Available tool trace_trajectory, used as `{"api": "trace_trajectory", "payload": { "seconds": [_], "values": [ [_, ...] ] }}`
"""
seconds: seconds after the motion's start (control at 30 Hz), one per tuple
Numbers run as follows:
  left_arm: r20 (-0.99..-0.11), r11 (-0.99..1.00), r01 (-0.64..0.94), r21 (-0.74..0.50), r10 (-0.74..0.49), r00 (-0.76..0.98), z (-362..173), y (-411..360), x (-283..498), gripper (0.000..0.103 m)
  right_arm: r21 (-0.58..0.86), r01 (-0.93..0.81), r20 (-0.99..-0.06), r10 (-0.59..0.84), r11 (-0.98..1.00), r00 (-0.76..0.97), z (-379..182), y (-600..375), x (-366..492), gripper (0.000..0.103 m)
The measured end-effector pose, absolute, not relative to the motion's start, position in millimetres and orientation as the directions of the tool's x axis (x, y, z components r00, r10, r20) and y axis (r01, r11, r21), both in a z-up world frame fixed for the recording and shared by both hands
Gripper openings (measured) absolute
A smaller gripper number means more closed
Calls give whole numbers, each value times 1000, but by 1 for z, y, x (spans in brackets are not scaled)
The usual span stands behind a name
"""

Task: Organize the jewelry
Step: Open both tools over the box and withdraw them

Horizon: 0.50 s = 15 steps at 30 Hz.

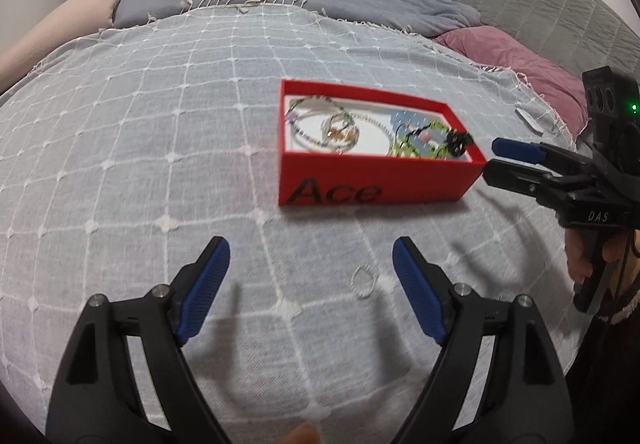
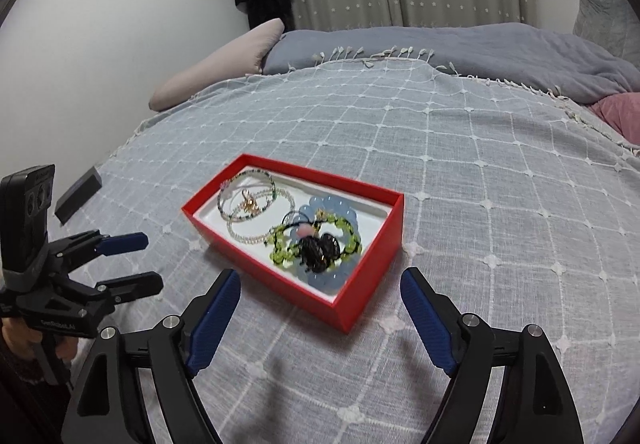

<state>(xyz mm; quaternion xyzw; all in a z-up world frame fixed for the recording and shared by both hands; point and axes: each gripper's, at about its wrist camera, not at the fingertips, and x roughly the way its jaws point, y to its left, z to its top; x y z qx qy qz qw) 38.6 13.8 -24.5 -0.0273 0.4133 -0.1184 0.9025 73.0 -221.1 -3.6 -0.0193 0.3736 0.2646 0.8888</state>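
Both grippers empty rn. My left gripper (image 1: 310,288) has its jaws spread wide, nothing between them but cloth. The last piece still out, a small pale bead ring (image 1: 363,281), lies flat on the blanket (image 1: 140,132) just inside the right pad, about 3 o'clock from the gap's middle. My right gripper (image 2: 320,318) is spread the same way and holds nothing, with the near corner of the red box (image 2: 360,296) at 12 o'clock from it.

The box sits open, well apart from the loose ring, at about 12 o'clock from it in the left view. Inside: thin bead strands at the far end, and a green bead bracelet (image 2: 280,250), chunky blue beads (image 2: 336,276) and a dark charm (image 2: 320,248) at the near end.

Handling, imo: the ring looks v light and floppy, prob elastic, so it'll sag and the beads may roll off the pads. It lies flush on soft cloth, so easy to pinch blanket w/ it. I'd nip one side across the strand, not span the whole loop, and lift slow. The box looks like light cardboard and would slide if bumped.
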Motion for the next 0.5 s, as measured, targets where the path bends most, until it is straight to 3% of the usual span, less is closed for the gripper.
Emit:
{"api": "trace_trajectory", "payload": {
  "seconds": [0.5],
  "values": [
    [-758, 973, 210, -95, -208, 619, -39, 22, 14, 84, 92, -547, -726, 432, 832, 535, -27, -236, 31, 84]
  ]
}}
